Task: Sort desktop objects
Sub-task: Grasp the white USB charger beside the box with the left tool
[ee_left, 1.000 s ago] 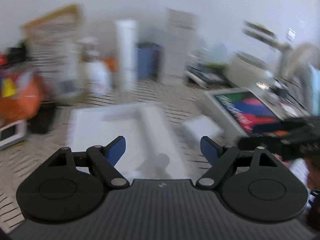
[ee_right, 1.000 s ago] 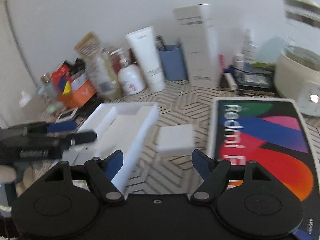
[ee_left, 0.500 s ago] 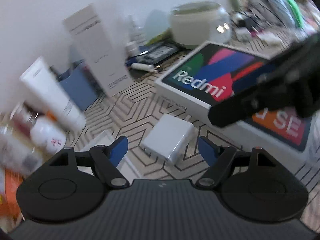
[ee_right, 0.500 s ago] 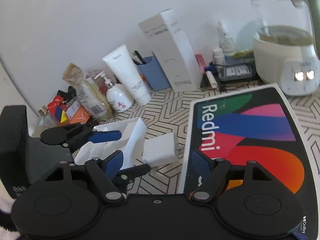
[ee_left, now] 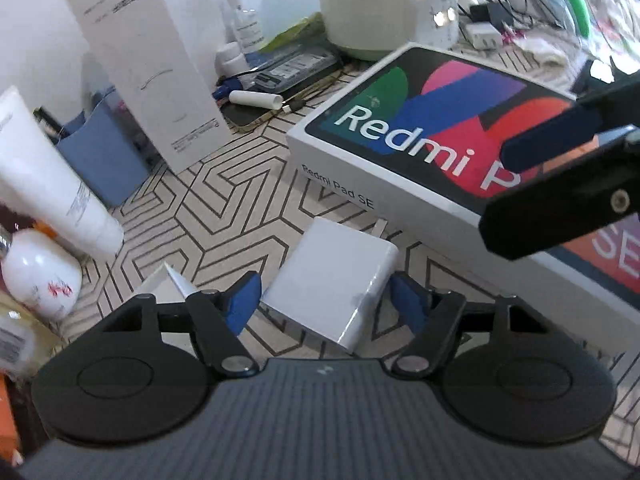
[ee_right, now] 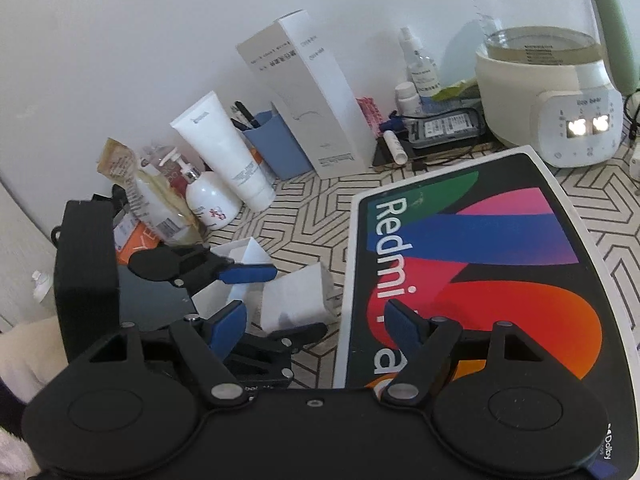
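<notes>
A small white box (ee_left: 334, 280) lies on the patterned desk beside the Redmi Pad SE box (ee_left: 440, 136). My left gripper (ee_left: 326, 304) is open, its blue pads on either side of the small white box, apart from it. In the right wrist view the small white box (ee_right: 294, 300) sits left of the Redmi box (ee_right: 472, 264), with the left gripper (ee_right: 256, 304) around it. My right gripper (ee_right: 316, 326) is open and empty, hovering over the Redmi box's left edge; its finger (ee_left: 552, 140) shows in the left wrist view.
A white tray (ee_right: 240, 256) lies left of the small box. Along the wall stand a tall white carton (ee_right: 308, 96), a blue pen cup (ee_right: 276, 140), a white tube (ee_right: 224, 152), a pump bottle (ee_right: 208, 196), spray bottles and a kettle base (ee_right: 552, 92).
My left gripper swung right from the white tray and came down around the small white box. My right gripper shifted right, over the Redmi box's edge. Both stayed open.
</notes>
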`<control>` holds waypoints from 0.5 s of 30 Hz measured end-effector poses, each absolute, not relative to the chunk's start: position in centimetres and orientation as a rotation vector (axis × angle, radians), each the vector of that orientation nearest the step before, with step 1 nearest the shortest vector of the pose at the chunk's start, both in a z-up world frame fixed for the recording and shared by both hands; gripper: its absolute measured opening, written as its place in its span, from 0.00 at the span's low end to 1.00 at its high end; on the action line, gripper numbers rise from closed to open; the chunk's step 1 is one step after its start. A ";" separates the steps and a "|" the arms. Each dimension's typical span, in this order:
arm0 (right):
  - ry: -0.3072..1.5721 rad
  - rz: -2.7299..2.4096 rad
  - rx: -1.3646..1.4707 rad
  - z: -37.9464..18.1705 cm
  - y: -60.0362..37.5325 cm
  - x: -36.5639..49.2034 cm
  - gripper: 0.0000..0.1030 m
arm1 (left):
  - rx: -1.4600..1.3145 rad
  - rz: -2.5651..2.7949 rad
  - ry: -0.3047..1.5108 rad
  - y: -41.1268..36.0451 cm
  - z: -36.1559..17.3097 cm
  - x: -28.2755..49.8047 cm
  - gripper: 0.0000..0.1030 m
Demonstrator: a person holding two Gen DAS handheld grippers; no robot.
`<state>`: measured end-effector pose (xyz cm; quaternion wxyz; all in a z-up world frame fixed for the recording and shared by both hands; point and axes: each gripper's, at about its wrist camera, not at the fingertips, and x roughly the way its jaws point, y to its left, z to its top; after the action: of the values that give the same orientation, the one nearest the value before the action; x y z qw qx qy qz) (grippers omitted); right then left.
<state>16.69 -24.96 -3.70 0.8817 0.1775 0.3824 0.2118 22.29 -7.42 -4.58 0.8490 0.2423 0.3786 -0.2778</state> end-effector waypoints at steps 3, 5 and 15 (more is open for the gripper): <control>0.802 0.433 0.375 -3.9 -25.0 16.8 0.78 | 0.539 -0.588 0.780 -7.3 -4.6 21.5 0.63; 0.805 0.428 0.378 -4.0 -25.0 16.9 0.78 | 0.543 -0.582 0.793 -7.5 -4.6 21.4 0.61; 0.812 0.436 0.398 -4.1 -25.2 17.1 0.78 | 0.519 -0.572 0.892 -8.7 -4.3 23.1 0.68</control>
<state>17.06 -25.22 -4.07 0.8767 0.1907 0.3891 0.2089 23.07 -8.68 -4.27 0.8309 0.2447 0.4208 -0.2697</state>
